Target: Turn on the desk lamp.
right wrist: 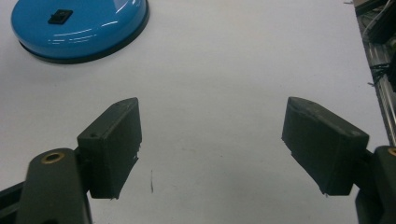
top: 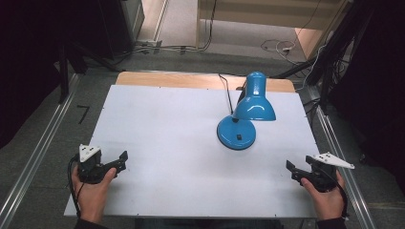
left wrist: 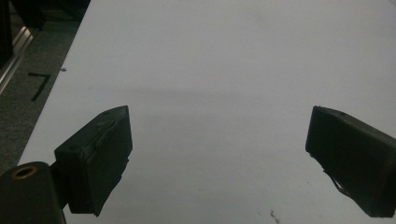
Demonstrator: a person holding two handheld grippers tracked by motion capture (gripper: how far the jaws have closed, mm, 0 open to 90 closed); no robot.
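A blue desk lamp [top: 253,98] stands on the white table top [top: 167,124], right of centre, its shade tilted down over its round blue base [top: 236,133]. A black switch sits on that base [right wrist: 77,25], which lies at the top left of the right gripper view. My left gripper [top: 122,160] rests at the table's front left, held in a hand, open with nothing between its jaws [left wrist: 217,154]. At the front right my right gripper [top: 291,169] is open too, its jaws wide apart over bare table [right wrist: 210,149], well short of the lamp.
The lamp's black cord [top: 225,90] runs back over the table's wooden far edge [top: 191,78]. Metal rails [top: 38,152] flank both sides of the table. Cables [top: 282,46] lie on the floor behind. Dark stands rise at the left and right.
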